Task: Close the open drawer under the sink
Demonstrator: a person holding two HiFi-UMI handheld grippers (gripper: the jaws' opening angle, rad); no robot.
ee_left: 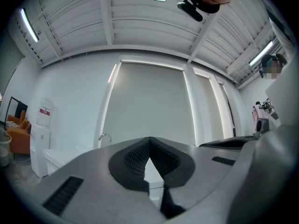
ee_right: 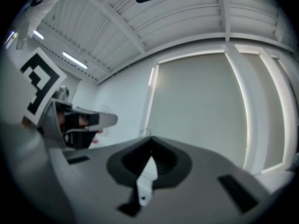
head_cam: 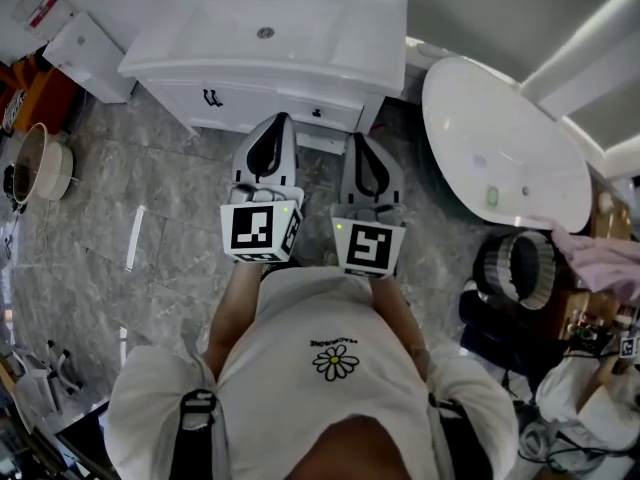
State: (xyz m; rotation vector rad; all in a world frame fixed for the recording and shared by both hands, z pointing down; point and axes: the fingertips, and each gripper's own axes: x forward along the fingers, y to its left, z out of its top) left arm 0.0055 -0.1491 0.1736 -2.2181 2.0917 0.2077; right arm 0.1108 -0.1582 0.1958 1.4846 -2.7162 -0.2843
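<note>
The white sink vanity stands at the top of the head view. Its front carries a dark handle on the left and a drawer front with a small dark knob on the right. A white piece juts out low under that drawer. I hold both grippers side by side, pointing at the vanity. My left gripper is shut and empty, its tip over the cabinet front. My right gripper is shut and empty, just short of the drawer. The faucet shows in the left gripper view.
A white bathtub lies to the right of the vanity. A white cabinet stands at the left, with a round basin on the grey marble floor. A round ribbed object and pink cloth crowd the right.
</note>
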